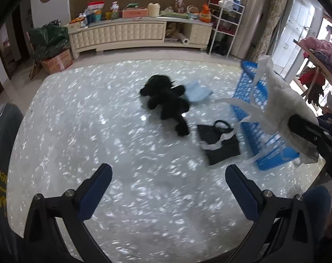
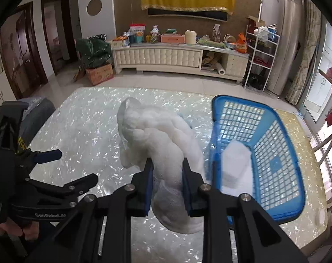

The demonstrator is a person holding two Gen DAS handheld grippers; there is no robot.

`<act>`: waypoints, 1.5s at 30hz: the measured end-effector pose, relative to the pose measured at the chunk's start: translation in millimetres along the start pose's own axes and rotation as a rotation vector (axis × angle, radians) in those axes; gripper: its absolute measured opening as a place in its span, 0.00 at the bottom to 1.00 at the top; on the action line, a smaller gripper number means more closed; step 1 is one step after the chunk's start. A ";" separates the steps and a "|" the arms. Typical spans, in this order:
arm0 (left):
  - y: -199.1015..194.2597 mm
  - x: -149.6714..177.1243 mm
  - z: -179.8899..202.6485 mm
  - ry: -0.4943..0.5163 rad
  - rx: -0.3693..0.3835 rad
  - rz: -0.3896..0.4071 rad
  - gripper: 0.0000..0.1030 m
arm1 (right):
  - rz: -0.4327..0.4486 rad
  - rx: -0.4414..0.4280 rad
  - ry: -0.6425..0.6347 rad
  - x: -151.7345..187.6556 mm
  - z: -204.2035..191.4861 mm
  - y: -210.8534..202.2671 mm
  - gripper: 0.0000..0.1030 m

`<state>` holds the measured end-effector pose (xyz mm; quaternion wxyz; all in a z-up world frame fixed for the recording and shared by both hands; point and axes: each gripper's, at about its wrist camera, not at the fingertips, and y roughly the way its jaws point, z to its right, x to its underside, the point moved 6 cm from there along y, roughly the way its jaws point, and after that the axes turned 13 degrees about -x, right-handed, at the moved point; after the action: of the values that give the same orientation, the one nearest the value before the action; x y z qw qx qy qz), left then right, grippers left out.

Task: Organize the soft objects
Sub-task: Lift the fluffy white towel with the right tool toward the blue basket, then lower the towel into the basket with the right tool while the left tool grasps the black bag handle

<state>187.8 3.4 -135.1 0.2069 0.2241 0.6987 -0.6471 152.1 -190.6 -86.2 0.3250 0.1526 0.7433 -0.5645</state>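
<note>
Sorting looks partly done, as far as I can judge: the blue basket [image 2: 275, 131] on the pearly table [image 1: 100, 109] already holds one folded white pad [image 2: 235, 160], while three soft things lie outside it. Largest of these is the black plush toy [image 1: 166, 100], sprawled mid-table; touching its far side is a light blue cloth [image 1: 197, 93], and nearer, just beside the basket, a black pouch [image 1: 220, 144] with a white strap over it. The right gripper [image 2: 167, 171] has its jaws closed on a fluffy white bundle [image 2: 161, 135], lifted off the table just left of the basket's rim, loose straps trailing. That rim stands between bundle and basket floor, so it likely needs clearing. The left gripper [image 1: 168, 175] hovers with jaws wide apart, gripping nothing.
</note>
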 end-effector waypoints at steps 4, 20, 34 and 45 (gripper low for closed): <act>-5.9 -7.6 22.1 0.023 0.016 0.011 1.00 | 0.025 0.010 0.009 -2.3 9.8 -12.9 0.21; -2.1 -39.3 90.1 0.138 0.087 0.031 1.00 | 0.110 0.124 0.089 -7.0 75.3 -39.2 0.20; 56.7 -49.4 131.7 0.272 0.149 -0.043 1.00 | 0.080 0.164 0.168 3.4 116.5 -18.1 0.20; 107.7 -48.7 146.3 0.438 0.190 -0.078 0.85 | 0.039 0.178 0.231 16.7 133.7 -2.0 0.20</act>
<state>289.8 -138.0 -205.5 0.0031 0.3504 0.6710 -0.6535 180.1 -319.1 -115.8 0.2334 0.2592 0.7196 -0.6004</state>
